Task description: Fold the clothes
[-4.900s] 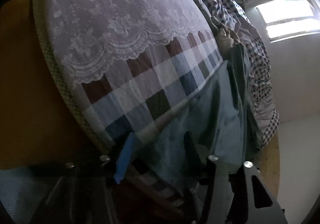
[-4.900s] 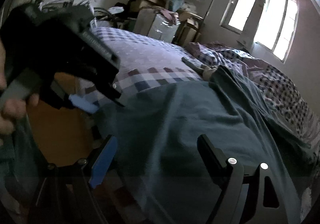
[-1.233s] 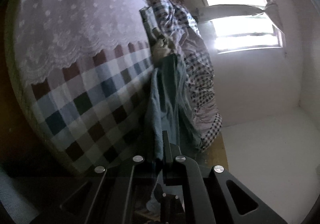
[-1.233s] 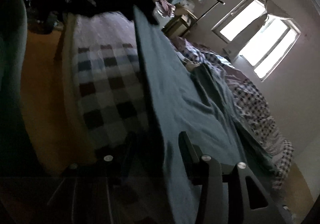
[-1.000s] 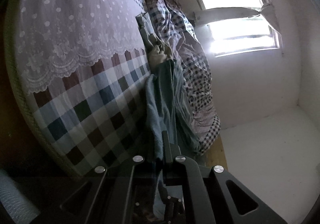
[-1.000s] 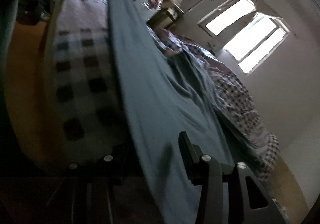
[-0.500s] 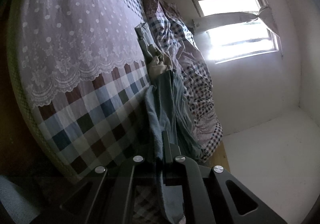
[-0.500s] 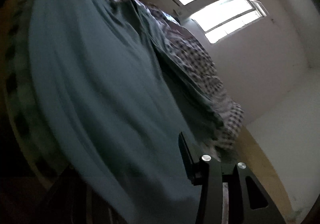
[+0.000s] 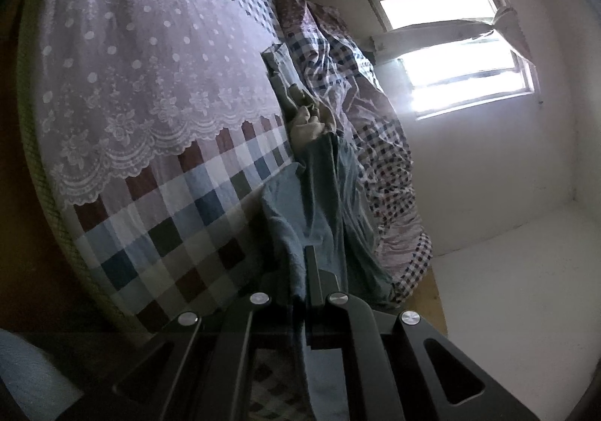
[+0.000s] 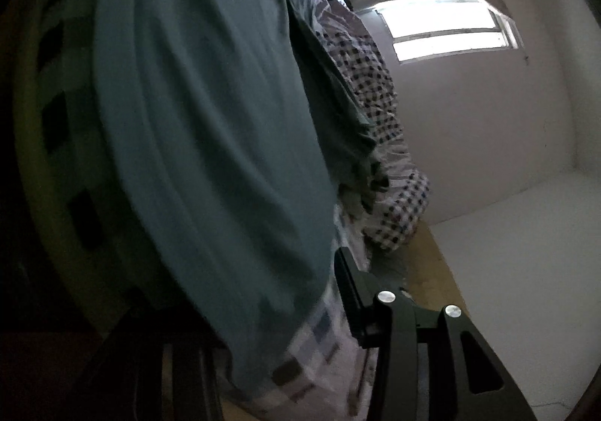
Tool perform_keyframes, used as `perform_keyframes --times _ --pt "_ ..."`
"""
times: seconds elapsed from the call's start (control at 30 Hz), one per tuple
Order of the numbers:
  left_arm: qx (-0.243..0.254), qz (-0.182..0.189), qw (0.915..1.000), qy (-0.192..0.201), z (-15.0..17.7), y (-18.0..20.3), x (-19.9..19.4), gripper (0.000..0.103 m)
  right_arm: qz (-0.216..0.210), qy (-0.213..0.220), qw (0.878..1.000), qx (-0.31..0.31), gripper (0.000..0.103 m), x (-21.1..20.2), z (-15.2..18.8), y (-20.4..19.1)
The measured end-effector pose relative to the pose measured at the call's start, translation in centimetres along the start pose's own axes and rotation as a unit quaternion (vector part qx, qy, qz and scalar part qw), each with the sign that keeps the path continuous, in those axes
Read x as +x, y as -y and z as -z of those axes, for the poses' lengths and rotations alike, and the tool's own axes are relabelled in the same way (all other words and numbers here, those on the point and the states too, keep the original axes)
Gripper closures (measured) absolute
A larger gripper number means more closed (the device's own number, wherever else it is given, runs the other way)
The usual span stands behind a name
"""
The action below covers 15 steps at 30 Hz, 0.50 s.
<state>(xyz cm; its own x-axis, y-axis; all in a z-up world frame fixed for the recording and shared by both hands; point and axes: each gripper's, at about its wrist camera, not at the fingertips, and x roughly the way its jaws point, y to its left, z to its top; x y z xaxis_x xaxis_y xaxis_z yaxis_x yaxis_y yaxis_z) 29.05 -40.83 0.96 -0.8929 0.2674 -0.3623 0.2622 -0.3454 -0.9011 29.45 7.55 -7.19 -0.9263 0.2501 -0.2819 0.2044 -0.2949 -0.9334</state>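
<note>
Left wrist view: we see the left gripper (image 9: 305,270), jaws closed flat on one edge of a teal cotton garment (image 9: 323,188) lying across one checked bedsheet (image 9: 195,203), beside one checked quilt (image 9: 375,143).

Right wrist view: we see the right gripper (image 10: 263,293) with one finger (image 10: 349,285) visible; the teal garment covers the other, so we cannot tell its grip.

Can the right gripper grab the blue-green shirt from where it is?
Probably yes. The blue-green shirt drapes right in front of the right gripper, partly between its fingers, with nothing in between.
</note>
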Motion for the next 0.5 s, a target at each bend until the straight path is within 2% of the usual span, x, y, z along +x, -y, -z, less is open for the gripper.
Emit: perform_keyframes --times 0.27,0.37,0.5 --pt "0.006 -0.010 0.9999 -0.001 0.2 0.3 0.8 0.101 0.019 0.003 1.000 -0.025 0.057 -0.3 1.0 -0.2" --pt "0.008 -0.016 0.9998 0.000 0.2 0.3 0.9 0.101 0.016 0.004 1.000 -0.026 0.063 -0.4 1.2 -0.2" --pt "0.007 -0.019 0.9998 -0.001 0.3 0.2 1.3 0.101 -0.001 0.005 0.999 -0.031 0.098 -0.6 0.7 -0.8"
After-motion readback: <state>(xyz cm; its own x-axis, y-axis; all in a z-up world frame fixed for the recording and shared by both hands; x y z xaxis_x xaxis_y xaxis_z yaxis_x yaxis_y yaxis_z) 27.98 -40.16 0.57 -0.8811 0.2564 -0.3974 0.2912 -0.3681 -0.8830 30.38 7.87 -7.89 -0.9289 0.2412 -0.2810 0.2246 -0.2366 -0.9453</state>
